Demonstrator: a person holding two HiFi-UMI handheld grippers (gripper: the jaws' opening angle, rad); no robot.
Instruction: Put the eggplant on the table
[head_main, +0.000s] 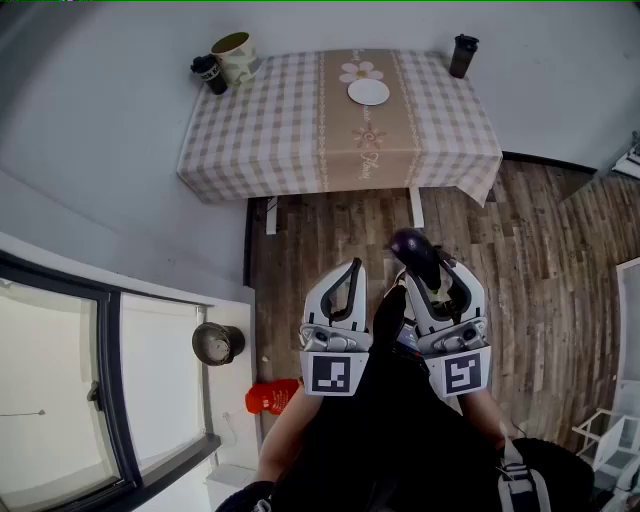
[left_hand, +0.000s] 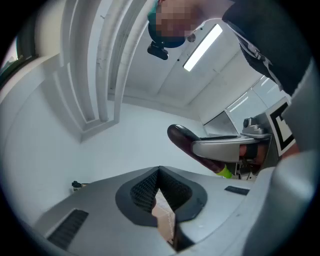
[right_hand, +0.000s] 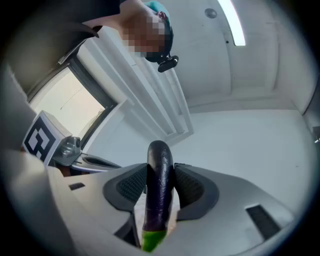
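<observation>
A dark purple eggplant (head_main: 412, 250) with a green stem end sticks forward and upward out of my right gripper (head_main: 428, 268), whose jaws are shut on its lower half. In the right gripper view the eggplant (right_hand: 159, 190) stands between the two black pads of the right gripper (right_hand: 160, 172). My left gripper (head_main: 352, 268) is beside it on the left, shut and holding nothing. The left gripper view shows the left gripper (left_hand: 159, 172) with its pads meeting, and the eggplant (left_hand: 186, 141) at the right. The table (head_main: 280, 130), under a checked cloth, stands ahead across the wooden floor.
On the table are a white plate (head_main: 369, 91), a cream mug (head_main: 236, 57), a dark cup (head_main: 209, 73) and a dark tumbler (head_main: 463, 55). A window and sill lie at the left, with a round pot (head_main: 216, 343) and an orange object (head_main: 272, 396). A white rack (head_main: 610, 440) stands at the right.
</observation>
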